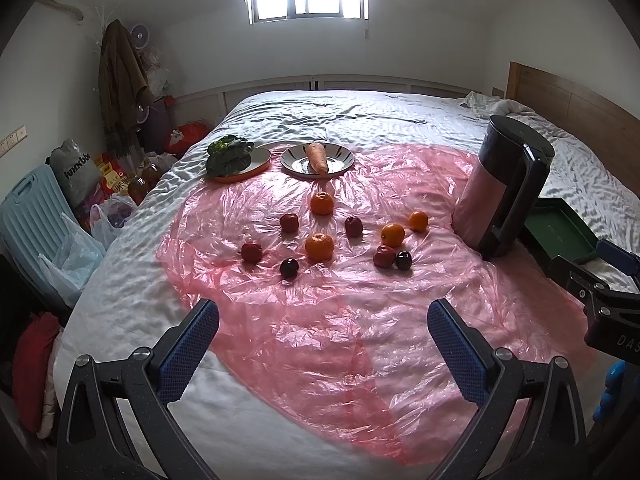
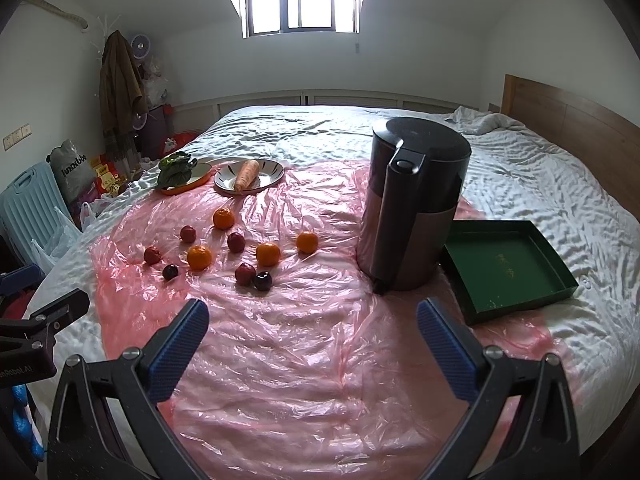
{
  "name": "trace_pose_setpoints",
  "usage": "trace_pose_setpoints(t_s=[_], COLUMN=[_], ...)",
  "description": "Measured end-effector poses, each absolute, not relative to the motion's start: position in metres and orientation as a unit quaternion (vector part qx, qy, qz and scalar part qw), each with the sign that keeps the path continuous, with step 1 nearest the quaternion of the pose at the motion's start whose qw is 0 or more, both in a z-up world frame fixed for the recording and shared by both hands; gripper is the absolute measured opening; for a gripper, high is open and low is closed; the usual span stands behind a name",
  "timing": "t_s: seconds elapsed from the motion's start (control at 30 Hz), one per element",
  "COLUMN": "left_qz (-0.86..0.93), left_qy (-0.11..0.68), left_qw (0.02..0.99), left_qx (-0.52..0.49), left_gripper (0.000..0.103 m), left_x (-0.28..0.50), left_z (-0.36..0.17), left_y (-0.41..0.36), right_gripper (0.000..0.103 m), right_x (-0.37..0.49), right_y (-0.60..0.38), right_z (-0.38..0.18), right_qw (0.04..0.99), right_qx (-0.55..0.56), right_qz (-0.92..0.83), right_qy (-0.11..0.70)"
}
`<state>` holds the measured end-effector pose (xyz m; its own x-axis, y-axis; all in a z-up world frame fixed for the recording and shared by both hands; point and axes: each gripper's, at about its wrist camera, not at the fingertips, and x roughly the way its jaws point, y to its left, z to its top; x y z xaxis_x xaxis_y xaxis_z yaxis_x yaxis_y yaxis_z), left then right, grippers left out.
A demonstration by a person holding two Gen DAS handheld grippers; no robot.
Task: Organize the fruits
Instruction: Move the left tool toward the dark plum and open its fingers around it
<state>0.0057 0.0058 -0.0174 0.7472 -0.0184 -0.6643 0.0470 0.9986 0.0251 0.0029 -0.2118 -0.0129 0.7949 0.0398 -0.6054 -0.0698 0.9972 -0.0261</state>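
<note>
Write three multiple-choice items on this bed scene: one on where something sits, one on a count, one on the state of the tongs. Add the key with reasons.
1. Where does the carrot lie?
A. in the green tray
B. on the striped plate
C. among the oranges

2. How many oranges are on the pink plastic sheet?
A. two
B. four
C. six

3. How do the left tongs stand?
A. open, holding nothing
B. shut on an orange
C. shut on the kettle's handle

Key:
1 B, the carrot rests across the striped plate, beside the plate of leafy greens.
2 B, four oranges lie on the pink plastic sheet among the darker red fruits.
3 A, the left tongs stand wide apart over bare sheet, well short of the fruit; the right tongs stand likewise.
</note>
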Motion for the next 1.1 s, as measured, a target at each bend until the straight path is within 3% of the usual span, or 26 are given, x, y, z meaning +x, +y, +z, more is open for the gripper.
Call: trace_pose_setpoints(t_s=[0.6,1.1], left_qz=[-0.017,0.025], left_qy=[0.373,0.417], left_qw=[0.927,0.908], left_qx=[0.024,0.016], left_gripper=[0.102,0.102], left_x=[0.012,0.03], left_z=[-0.025,-0.055], left_y=[0.009,0.062], right_gripper=[0.103,0.103], right_x=[0.005,0.025], right_y=[-0.206,-0.176], right_z=[-0.015,-0.046], right_qw=[0.948,0.939], right_qx=[-0.023,-0.032], right_qz=[0.038,0.067], right_qy=[0.315,0.336])
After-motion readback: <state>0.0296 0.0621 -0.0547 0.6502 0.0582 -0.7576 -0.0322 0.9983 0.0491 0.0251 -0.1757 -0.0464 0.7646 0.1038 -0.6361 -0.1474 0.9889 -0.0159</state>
